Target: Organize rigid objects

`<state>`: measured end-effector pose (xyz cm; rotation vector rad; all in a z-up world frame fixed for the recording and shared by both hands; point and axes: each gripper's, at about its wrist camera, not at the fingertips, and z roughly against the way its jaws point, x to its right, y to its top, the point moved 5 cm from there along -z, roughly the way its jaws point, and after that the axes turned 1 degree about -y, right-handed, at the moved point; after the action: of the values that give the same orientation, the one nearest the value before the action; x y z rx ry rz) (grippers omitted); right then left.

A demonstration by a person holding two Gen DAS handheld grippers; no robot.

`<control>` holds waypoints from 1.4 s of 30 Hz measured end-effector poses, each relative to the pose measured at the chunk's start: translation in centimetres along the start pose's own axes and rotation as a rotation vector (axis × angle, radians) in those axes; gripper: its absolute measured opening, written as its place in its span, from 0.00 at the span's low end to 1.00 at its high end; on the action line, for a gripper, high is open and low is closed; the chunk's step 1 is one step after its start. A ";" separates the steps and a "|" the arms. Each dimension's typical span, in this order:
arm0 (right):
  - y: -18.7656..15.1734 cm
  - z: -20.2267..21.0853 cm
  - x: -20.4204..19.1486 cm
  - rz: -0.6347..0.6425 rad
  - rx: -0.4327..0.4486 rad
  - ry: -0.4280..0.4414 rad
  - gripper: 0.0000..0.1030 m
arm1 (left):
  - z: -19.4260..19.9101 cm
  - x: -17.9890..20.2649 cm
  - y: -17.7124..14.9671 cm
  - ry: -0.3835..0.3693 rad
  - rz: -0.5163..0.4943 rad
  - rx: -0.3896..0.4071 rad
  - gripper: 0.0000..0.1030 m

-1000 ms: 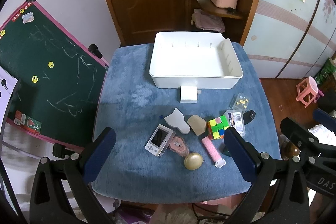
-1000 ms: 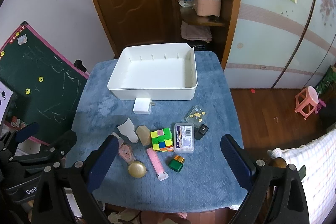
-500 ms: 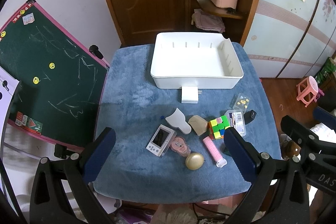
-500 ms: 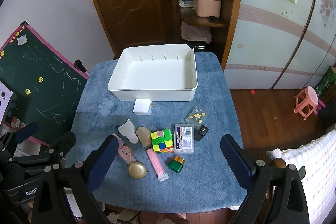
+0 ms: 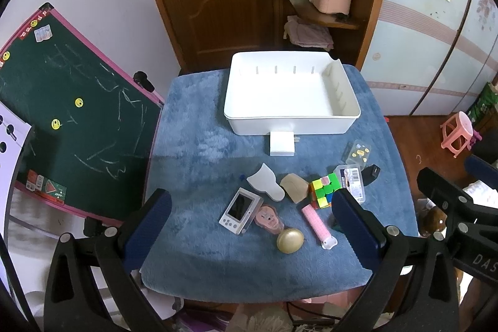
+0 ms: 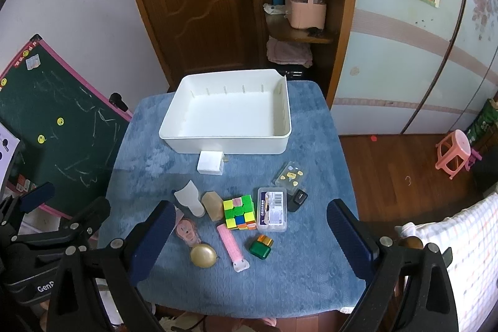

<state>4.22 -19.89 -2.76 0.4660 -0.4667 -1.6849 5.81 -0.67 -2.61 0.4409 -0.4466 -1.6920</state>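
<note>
- Left gripper (image 5: 252, 226) and right gripper (image 6: 249, 235): jaws spread wide, empty, hovering at the near table edge.
- Since a second ago, almost nothing has shifted; sorting hasn't begun.
- Small objects like the cube (image 6: 239, 212) lie near; white bin (image 6: 186, 142) sits far, empty.

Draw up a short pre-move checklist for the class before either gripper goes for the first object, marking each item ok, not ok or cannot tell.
1. White bin empty, room inside: ok.
2. Left gripper open, holding nothing: ok.
3. Right gripper open, holding nothing: ok.
4. Objects within clear view on the blue cloth: ok.
5. Cube free of neighbours for a clean grasp: not ok, the clear box sits against it.
6. White charger clear of the bin wall: cannot tell.
</note>
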 end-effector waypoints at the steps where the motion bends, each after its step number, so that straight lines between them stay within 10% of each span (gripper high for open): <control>1: 0.0 0.1 0.0 -0.002 0.002 -0.001 0.95 | 0.0 -0.1 0.1 0.000 -0.002 0.001 0.99; 42: -0.5 -1.5 2.1 -0.085 -0.010 -0.086 0.95 | -2.7 -1.4 -0.2 0.005 0.029 -0.045 0.99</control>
<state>4.30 -21.93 -4.42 0.4123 -0.5065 -1.7941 7.28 0.58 -4.94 0.4043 -0.4090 -1.6687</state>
